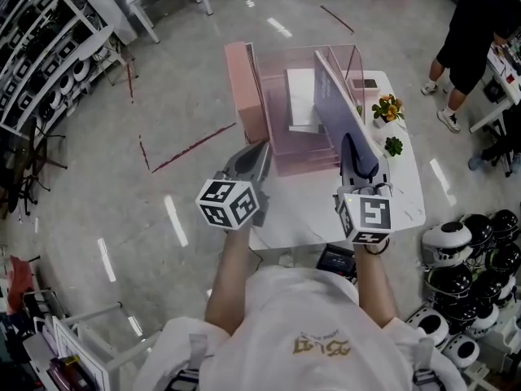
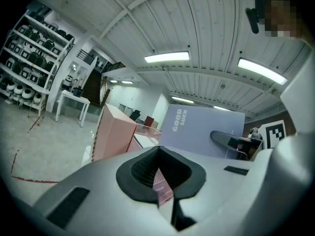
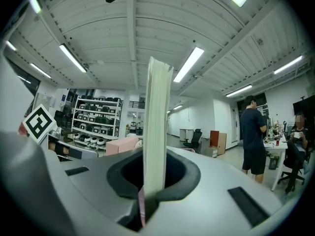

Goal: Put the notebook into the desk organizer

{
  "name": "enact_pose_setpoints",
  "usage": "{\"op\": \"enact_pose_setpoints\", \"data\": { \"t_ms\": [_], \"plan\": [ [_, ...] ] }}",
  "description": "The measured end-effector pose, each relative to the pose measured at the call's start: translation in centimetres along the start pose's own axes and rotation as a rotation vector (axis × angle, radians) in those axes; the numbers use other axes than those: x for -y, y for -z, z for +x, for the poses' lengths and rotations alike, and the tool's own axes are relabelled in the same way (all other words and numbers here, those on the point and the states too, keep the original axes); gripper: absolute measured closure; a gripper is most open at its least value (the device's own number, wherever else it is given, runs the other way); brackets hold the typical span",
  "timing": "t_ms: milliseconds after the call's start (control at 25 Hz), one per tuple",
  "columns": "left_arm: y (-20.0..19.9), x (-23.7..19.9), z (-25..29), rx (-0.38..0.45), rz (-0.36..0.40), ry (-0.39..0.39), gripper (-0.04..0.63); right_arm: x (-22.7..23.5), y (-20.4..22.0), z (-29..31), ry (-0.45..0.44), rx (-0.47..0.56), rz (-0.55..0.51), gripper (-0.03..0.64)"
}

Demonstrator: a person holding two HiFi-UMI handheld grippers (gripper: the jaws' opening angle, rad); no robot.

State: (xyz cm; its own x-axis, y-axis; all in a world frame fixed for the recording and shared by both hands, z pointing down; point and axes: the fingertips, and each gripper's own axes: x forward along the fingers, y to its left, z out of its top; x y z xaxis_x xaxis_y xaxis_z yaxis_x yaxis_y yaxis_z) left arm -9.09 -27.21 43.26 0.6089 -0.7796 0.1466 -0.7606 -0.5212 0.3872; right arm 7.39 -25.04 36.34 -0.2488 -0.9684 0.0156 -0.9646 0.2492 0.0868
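The right gripper [image 1: 352, 150] is clamped on the near edge of the notebook [image 1: 345, 114], its jaws nearly together with the page block pinched between them, as the right gripper view shows [image 3: 150, 183]. The notebook [image 3: 156, 127] stands upright, lavender cover facing left (the words GOOD LUCK read on it in the left gripper view [image 2: 202, 129]). It runs away from the person over the right side of the organizer [image 1: 277, 96]; whether its lower edge touches the organizer I cannot tell.

The organizer is clear pink and stands on a white table [image 1: 400, 195], with a solid pink box [image 1: 244, 92] against its left side and a white sheet [image 1: 301, 98] upright inside it.

The left gripper [image 1: 262, 150] hovers by the organizer's near left corner, jaws closed on each other [image 2: 160, 181], and points toward the box [image 2: 115, 136] and the notebook.

Two small plants [image 1: 388, 108] sit on the table to the right of the organizer. A person [image 1: 472, 31] stands at the upper right, and helmets [image 1: 464, 259] lie at the lower right.
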Motion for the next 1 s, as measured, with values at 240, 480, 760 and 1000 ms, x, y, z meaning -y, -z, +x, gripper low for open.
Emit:
{"op": "enact_pose_setpoints", "data": {
  "t_ms": [240, 480, 760, 1000],
  "plan": [
    [0.2, -1.0, 0.5, 0.001, -0.009, -0.018, 0.578, -0.1, 0.3, 1.6, -0.005, 0.008, -0.032, 0.575],
    [0.0, -1.7, 0.8, 0.0, -0.016, -0.024, 0.577, -0.3, 0.2, 3.1, -0.007, 0.005, -0.067, 0.575],
    [-0.4, -2.5, 1.4, 0.002, -0.026, -0.031, 0.578, 0.5, 0.2, 4.8, 0.016, 0.006, -0.092, 0.575],
    [-0.1, -3.2, 1.8, -0.004, -0.035, -0.037, 0.577, 0.6, 0.4, 6.2, 0.03, 0.007, -0.139, 0.575]
  ]
}}
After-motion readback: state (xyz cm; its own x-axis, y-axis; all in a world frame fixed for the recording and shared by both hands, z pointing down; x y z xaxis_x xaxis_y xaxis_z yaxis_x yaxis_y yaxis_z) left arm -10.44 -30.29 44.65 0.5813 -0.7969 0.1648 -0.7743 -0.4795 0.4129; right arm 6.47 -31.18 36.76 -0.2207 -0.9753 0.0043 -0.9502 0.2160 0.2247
